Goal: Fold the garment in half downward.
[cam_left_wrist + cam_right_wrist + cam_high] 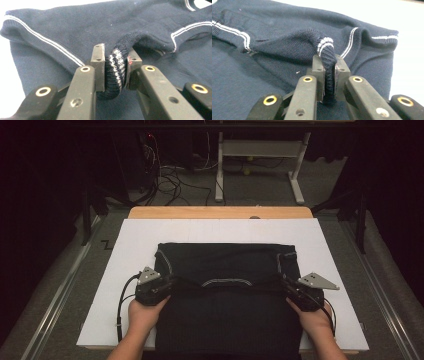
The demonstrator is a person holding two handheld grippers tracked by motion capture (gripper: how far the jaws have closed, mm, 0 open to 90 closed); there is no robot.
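A white sheet covers the table (100, 285), and on it, spread out ahead of both tools and between them, lies a dark navy knit sweater (227, 265) with thin white stripes along its ribbed edges. Its far part is already doubled over, so the garment forms a broad, squarish block, with the collar band (226, 282) lying between the two tools.

The left tool (167, 287) sits at the sweater's left edge and the right tool (291, 289) at its right edge, level with each other. Each is clenched on a ribbed, striped cuff: in the left gripper view a thick roll of cuff (115, 68) is pinched between the pads (100, 67), and in the right gripper view the other cuff (329, 75) stands squeezed flat between its pair.

To my eye this is a folding job, at the point where both sleeve ends are gripped and about to be carried. The next move probably calls for lifting both tools together, at the same height and pace, and laying the cuffs across the body without dragging the layers beneath or letting the knit slip out.
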